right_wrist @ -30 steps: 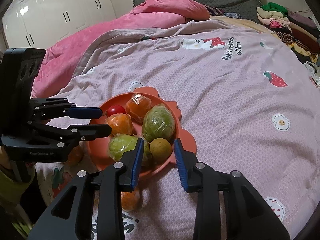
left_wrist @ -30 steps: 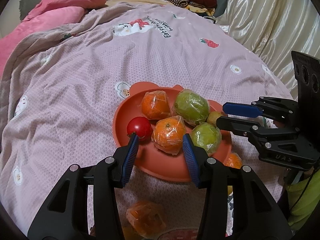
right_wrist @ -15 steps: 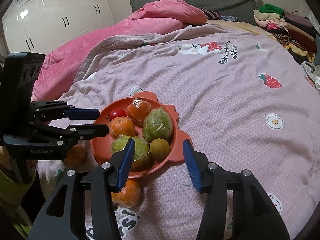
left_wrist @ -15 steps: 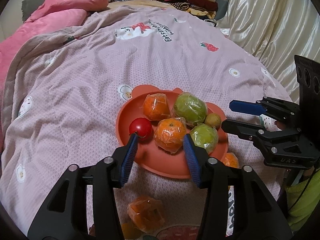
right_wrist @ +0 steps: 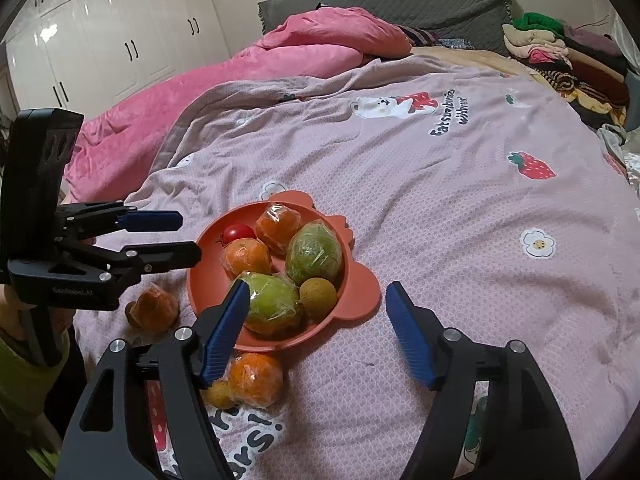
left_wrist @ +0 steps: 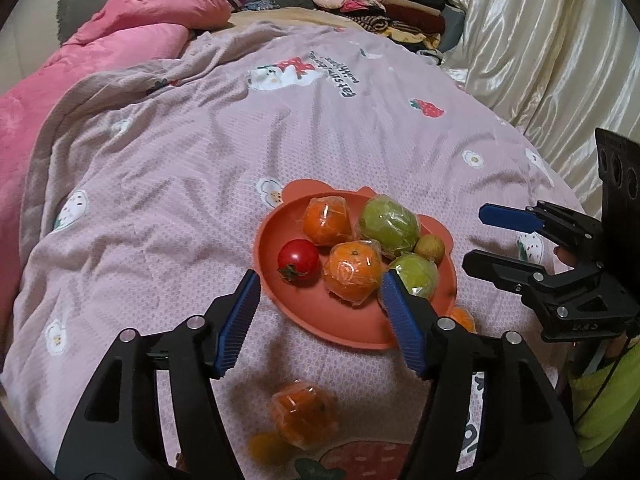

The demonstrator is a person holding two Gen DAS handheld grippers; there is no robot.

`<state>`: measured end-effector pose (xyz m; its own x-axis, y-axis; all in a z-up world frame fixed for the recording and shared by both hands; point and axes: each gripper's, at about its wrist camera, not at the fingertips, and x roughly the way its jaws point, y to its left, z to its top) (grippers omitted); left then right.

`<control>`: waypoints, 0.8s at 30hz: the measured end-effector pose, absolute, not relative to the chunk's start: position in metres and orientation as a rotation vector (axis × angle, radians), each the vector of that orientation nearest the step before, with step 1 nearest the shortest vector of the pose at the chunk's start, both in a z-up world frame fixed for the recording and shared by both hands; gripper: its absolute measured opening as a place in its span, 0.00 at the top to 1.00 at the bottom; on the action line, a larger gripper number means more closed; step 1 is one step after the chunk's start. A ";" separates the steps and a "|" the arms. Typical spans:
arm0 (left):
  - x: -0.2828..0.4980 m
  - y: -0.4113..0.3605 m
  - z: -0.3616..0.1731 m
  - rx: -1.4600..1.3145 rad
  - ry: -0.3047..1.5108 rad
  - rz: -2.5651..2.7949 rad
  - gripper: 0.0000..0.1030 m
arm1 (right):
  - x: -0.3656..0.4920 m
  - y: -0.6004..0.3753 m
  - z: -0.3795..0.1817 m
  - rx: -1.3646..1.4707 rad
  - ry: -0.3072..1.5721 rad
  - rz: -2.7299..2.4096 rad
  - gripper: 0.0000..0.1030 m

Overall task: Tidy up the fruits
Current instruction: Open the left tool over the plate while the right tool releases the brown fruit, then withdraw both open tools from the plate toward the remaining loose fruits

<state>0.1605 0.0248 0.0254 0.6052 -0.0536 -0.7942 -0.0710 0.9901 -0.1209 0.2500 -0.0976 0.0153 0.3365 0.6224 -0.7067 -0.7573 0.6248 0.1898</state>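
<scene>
- With 6 fruits gathered on the orange plate (left_wrist: 352, 332), both grippers hang released, jaws having just been opening, nothing between them
- Left gripper (left_wrist: 320, 312), right gripper (right_wrist: 316, 316): spread above the plate
- Wrapped orange (right_wrist: 256, 378) lies off-plate on the blanket (right_wrist: 440, 208), likely the next pickup

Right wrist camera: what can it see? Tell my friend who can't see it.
An orange plate of wrapped fruit sits on a pink bedspread; the open, empty right gripper has just widened, and more fruit lies off the plate.
</scene>
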 end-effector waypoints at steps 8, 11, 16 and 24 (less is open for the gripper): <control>0.151 0.027 0.030 -0.151 0.908 0.025 0.36 | 0.248 -0.098 0.017 -0.184 0.824 0.906 0.25; 0.148 0.028 0.031 -0.154 0.902 0.032 0.32 | 0.248 -0.099 0.017 -0.181 0.823 0.902 0.22; 0.144 0.028 0.034 -0.154 0.890 0.045 0.25 | 0.246 -0.099 0.019 -0.175 0.815 0.902 0.18; 0.137 0.031 0.040 -0.158 0.864 0.072 0.14 | 0.242 -0.103 0.023 -0.166 0.803 0.884 0.10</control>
